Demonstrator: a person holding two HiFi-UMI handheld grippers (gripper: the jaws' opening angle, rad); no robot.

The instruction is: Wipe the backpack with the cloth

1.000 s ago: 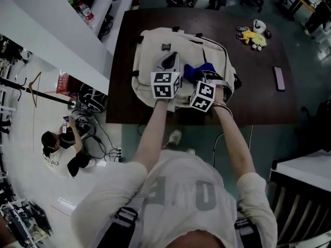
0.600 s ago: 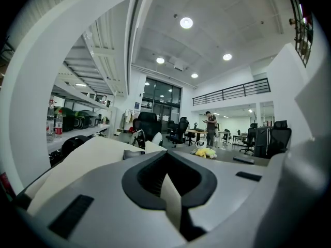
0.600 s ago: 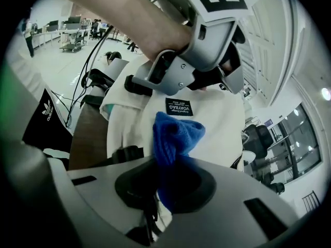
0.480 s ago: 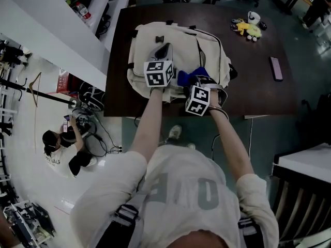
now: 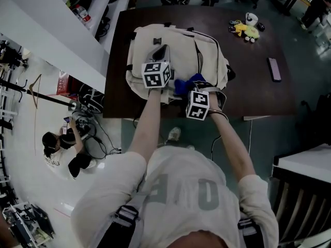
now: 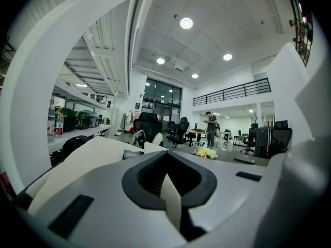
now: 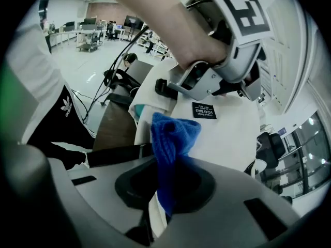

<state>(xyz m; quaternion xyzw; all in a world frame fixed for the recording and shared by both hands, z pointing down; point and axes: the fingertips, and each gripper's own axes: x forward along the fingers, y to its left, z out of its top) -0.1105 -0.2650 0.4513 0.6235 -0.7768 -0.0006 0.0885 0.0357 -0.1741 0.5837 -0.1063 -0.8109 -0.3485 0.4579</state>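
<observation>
Risk: the backpack [image 5: 178, 40] lies at the near edge of the bench [image 5: 253, 76]. A hard stroke toward the person could drag it off if the left hold slips.

Left claw [image 6: 170, 195]: closed on a fold of backpack fabric.

Right claw [image 7: 161, 195]: clamped on the blue cloth [image 7: 173, 133], over the backpack's near side.

Matt cream woven cloth covers the backpack [image 5: 178, 45], with a small black fabric label [image 7: 204, 110] sewn flat to it. The blue cloth [image 7: 173, 138] looks thick and nubbly, like rough towelling. The left gripper [image 6: 170, 190] and right gripper [image 7: 160, 205] have smooth, matt grey plastic shells with black rubbery-looking insets. The dark table [image 5: 253, 81] has a smooth, faintly shiny wood-look top. At its 1 o'clock lies a fuzzy yellow plush toy [image 5: 247, 31].
</observation>
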